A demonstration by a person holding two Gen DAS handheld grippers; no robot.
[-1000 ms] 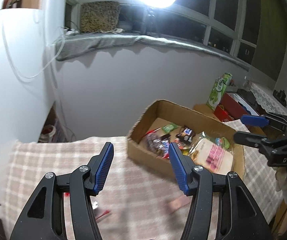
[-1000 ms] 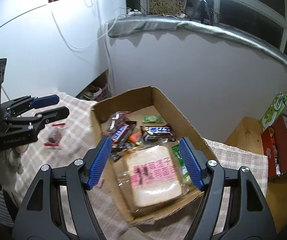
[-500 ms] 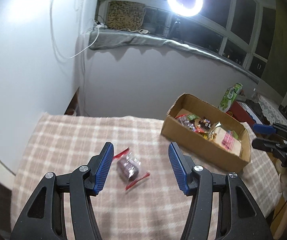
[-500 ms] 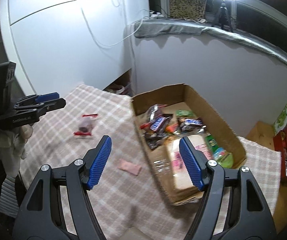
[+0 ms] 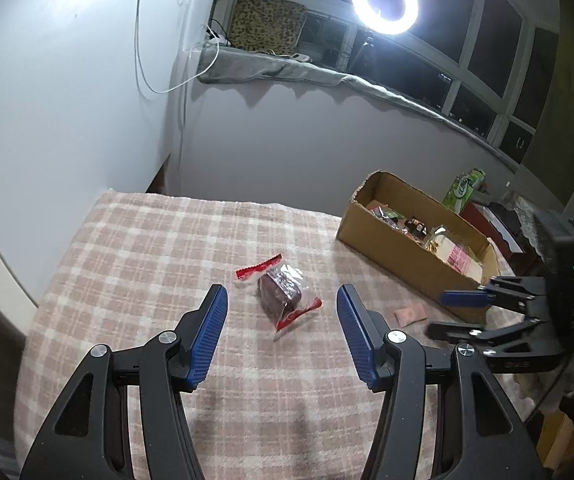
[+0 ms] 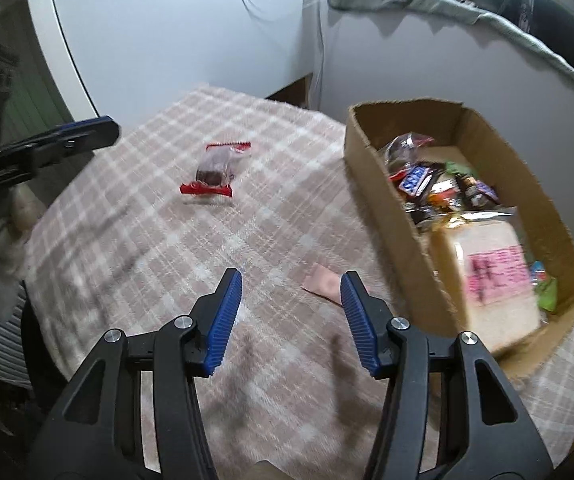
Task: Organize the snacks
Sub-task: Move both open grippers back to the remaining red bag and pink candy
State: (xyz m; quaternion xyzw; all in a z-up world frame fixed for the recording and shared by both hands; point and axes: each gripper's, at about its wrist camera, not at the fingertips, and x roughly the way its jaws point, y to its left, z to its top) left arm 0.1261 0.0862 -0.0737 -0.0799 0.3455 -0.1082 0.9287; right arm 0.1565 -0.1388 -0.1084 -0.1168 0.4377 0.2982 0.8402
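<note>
Left claw (image 5: 281, 300) spread over red-ended snack packet (image 5: 279, 295), right claw (image 6: 291, 284) spread near pink wrapper (image 6: 322, 282), cardboard box (image 6: 383, 208) beside

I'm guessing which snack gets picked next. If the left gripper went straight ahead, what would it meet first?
Probably the red-ended dark snack packet, lying between the open left gripper fingers' line on the checked cloth; depth is unclear.

Ring light (image 5: 384, 1) glares; right wrist view motion-blurred, fisheye edges dark.
</note>
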